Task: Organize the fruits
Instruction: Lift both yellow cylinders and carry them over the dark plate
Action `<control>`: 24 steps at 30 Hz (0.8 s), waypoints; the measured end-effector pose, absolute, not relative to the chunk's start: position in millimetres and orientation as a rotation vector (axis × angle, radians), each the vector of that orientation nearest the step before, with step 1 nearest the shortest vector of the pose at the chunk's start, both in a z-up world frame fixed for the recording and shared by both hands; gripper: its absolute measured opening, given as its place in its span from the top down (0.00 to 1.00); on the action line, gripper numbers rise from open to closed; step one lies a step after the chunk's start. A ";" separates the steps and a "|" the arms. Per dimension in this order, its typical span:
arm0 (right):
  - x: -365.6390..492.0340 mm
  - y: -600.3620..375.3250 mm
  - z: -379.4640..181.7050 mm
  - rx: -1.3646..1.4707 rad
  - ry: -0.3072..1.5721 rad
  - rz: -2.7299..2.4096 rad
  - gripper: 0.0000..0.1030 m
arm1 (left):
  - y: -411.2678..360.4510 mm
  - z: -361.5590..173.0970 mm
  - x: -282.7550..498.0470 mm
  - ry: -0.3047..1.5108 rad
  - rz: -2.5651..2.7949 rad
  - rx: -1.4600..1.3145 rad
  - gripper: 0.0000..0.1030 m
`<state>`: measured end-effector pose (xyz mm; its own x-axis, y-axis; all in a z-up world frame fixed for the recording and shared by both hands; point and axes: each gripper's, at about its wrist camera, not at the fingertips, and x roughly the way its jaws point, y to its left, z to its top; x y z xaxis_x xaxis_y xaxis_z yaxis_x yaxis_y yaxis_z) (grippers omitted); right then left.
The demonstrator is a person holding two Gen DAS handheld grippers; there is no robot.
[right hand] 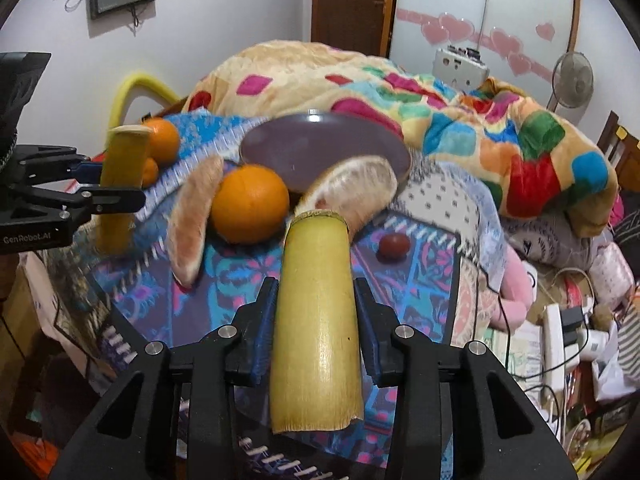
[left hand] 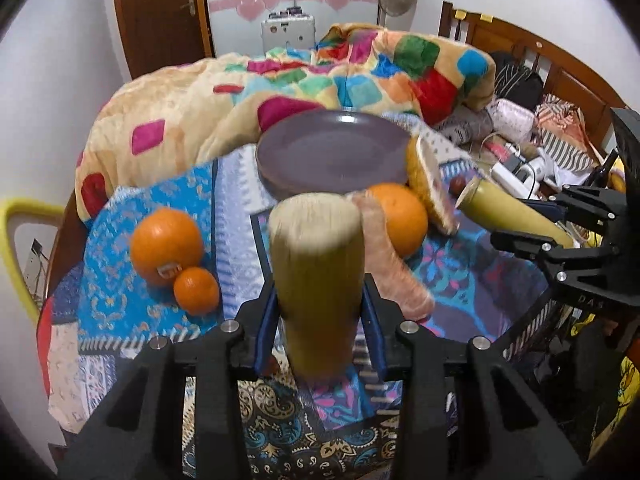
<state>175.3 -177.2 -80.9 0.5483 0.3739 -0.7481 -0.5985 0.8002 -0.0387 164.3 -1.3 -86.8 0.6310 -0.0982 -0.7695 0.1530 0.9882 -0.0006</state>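
My left gripper point(left hand: 320, 308) is shut on a yellow-green sugarcane piece point(left hand: 318, 276), held upright above the patterned cloth; it also shows in the right wrist view point(right hand: 120, 184). My right gripper point(right hand: 316, 320) is shut on a second sugarcane piece point(right hand: 316, 320), seen at the right in the left wrist view point(left hand: 508, 212). A purple plate point(left hand: 332, 152) lies ahead on the bed. An orange point(left hand: 400, 216) sits between two pomelo segments point(right hand: 188, 224), point(right hand: 352, 192). A large orange point(left hand: 166, 244) and a small orange point(left hand: 196, 290) sit at the left. A small dark red fruit point(right hand: 394, 246) lies on the cloth.
A colourful blanket point(left hand: 280, 92) is heaped behind the plate. Clutter with a power strip point(right hand: 554, 344) and cables fills the right side. A yellow chair frame point(left hand: 12, 248) stands at the left edge. A wooden headboard point(left hand: 540, 64) is at the far right.
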 end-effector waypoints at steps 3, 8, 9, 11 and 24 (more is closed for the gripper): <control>178.1 -174.7 -70.5 -0.296 0.775 0.587 0.67 | -3.5 -76.3 167.3 0.846 -0.143 0.081 0.63; 184.3 -170.2 -55.7 -0.294 0.726 0.580 0.67 | -5.1 -59.0 175.9 0.798 -0.144 0.080 0.63; 186.4 -169.3 -52.6 -0.293 0.716 0.576 0.67 | -4.5 -55.5 178.0 0.788 -0.144 0.077 0.63; 192.3 -168.1 -46.7 -0.286 0.699 0.571 0.67 | -3.7 -47.5 182.4 0.768 -0.141 0.075 0.63; 244.9 -156.4 -25.5 -0.245 0.629 0.542 0.67 | -4.8 -28.7 228.8 0.718 -0.109 0.113 0.63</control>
<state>244.9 -156.4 -25.5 0.6760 0.4042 -0.6161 -0.5493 0.8338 -0.0557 228.8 -4.8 -28.7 0.7482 -0.0609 -0.6606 0.1387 0.9881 0.0660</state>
